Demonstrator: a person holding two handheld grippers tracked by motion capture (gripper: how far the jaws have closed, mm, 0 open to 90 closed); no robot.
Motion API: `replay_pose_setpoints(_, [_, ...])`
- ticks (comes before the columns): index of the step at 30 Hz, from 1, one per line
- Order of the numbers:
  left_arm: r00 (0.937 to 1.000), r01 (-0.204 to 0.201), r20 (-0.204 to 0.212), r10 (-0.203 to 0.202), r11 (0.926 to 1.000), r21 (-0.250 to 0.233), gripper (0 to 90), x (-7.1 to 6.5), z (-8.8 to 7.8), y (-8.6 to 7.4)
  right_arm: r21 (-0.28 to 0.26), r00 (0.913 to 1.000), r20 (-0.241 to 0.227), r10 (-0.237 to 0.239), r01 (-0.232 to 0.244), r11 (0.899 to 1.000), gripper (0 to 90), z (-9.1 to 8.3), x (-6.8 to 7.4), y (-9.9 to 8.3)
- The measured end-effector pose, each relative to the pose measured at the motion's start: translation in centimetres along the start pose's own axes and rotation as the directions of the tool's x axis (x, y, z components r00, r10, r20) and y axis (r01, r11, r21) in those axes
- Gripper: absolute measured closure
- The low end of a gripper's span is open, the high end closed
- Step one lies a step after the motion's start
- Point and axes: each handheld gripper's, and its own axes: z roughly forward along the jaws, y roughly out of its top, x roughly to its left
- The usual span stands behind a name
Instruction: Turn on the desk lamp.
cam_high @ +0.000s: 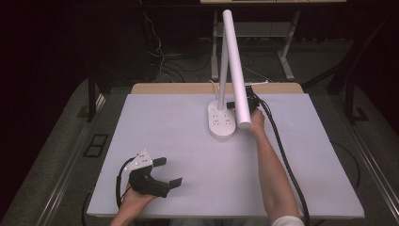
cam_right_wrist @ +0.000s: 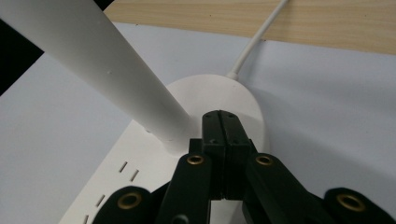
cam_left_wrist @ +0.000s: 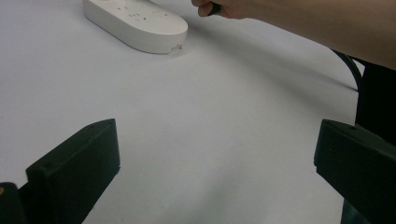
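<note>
A white desk lamp stands at the back middle of the white table. Its oval base (cam_high: 221, 122) carries socket slots, and its long white tube (cam_high: 235, 66) leans out over the base. My right gripper (cam_high: 231, 104) is at the base's right side, partly behind the tube. In the right gripper view its jaws are pressed together with nothing between them, fingertips (cam_right_wrist: 223, 122) right over the base (cam_right_wrist: 243, 100) beside the lamp stem (cam_right_wrist: 116, 74). My left gripper (cam_high: 170, 171) rests near the front left, open. Its fingers (cam_left_wrist: 74, 168) stand wide apart over bare table, and the base (cam_left_wrist: 140, 21) lies farther off.
A white cord (cam_right_wrist: 257, 42) runs from the base back over a wooden strip (cam_high: 188, 88) along the table's far edge. The right forearm (cam_high: 273, 165) and the gripper's black cable (cam_high: 287, 165) cross the right half of the table (cam_high: 164, 127). Dark floor with cables lies beyond.
</note>
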Motion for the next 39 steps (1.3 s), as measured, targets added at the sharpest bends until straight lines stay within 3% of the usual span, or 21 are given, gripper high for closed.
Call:
replay_pose_setpoints(2, [1.0,-0.001,0.002,0.001,1.0,-0.001,0.0,0.0,0.0,0.0,-0.009,0.9991,0.021,-0.036,0.036,0.999,89.9,0.1,0.4,-0.1])
replay_pose_setpoints(4, [1.0,-0.001,0.002,0.001,1.0,-0.001,0.0,0.0,0.0,0.0,-0.011,0.9988,0.023,-0.042,0.043,0.999,89.9,0.1,0.4,-0.1])
replay_pose_setpoints(8, [1.0,0.002,-0.001,-0.002,1.0,-0.003,0.0,0.0,0.0,0.0,-0.005,0.9993,0.03,-0.024,0.024,1.0,90.0,0.2,0.3,-0.1])
replay_pose_setpoints(15, [1.0,0.002,0.001,-0.002,1.0,-0.002,0.0,-0.1,0.0,0.0,-0.007,0.9963,0.065,-0.056,0.057,0.998,90.0,0.3,0.8,-0.1])
replay_pose_setpoints(18, [1.0,0.005,-0.001,-0.005,1.0,-0.003,0.0,0.0,0.0,0.0,-0.011,0.9977,0.057,-0.038,0.038,0.999,89.7,0.2,0.7,-0.1])
replay_pose_setpoints(27, [1.0,0.006,-0.001,-0.006,1.0,-0.002,0.0,0.0,0.0,0.0,-0.053,0.998,0.028,-0.057,0.058,0.997,89.7,-1.7,1.0,0.8])
replay_pose_setpoints(39, [0.9999,0.011,-0.004,-0.011,0.9999,-0.002,0.0,0.0,0.1,0.0,-0.037,0.9964,0.033,-0.078,0.079,0.996,89.7,-4.4,1.2,1.3])
